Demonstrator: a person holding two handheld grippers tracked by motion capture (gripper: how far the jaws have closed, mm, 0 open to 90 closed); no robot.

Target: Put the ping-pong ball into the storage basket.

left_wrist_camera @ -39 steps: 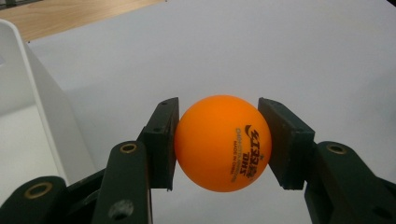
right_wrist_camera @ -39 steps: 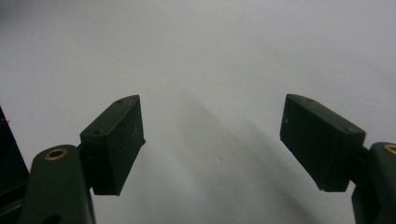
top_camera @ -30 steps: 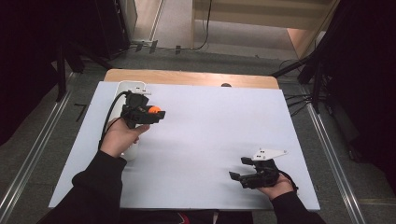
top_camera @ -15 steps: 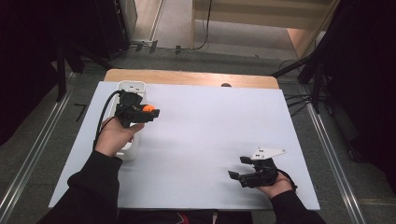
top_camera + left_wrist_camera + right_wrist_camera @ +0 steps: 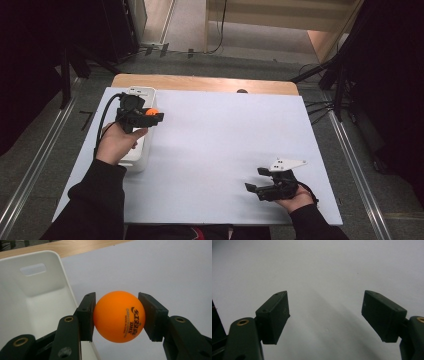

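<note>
The tabletop (image 5: pixel 225 150), covered by a white sheet, fills the middle of the high view, with a bare wooden strip along its far edge; a white bin (image 5: pixel 140 125), long and narrow, lies at the sheet's upper left, and in the left gripper view its open inside takes the left half of the frame, a slot handle cut in its far wall. The left claw (image 5: pixel 150 116) sits at the upper left of the high view, over the bin's right rim, closed on an orange ball (image 5: pixel 118 316) printed with dark lettering; both pads press the ball's sides. The right claw (image 5: pixel 262 182) rests at the lower right of the high view, low over the bare sheet; its jaws stand wide apart, holding nothing.
</note>
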